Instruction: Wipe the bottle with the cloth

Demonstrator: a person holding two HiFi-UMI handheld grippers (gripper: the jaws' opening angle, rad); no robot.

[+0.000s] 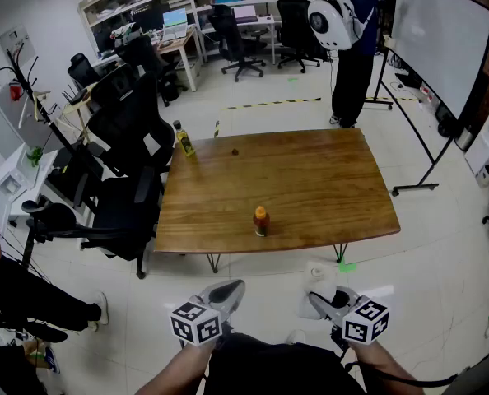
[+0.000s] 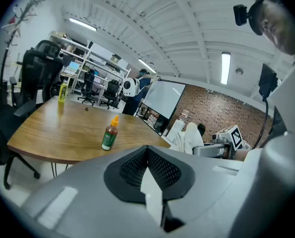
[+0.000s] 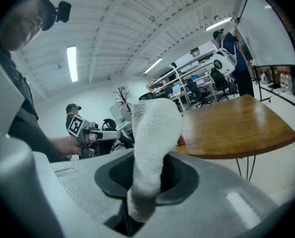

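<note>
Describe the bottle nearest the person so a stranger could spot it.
On the wooden table, near its front edge, stands a small dark bottle. Its orange cap sets it apart from the yellow-green bottle at the far left corner.

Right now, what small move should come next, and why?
Probably step toward the table and open the shut left gripper for the bottle: the right gripper holds the cloth, and both are short of the table.
</note>
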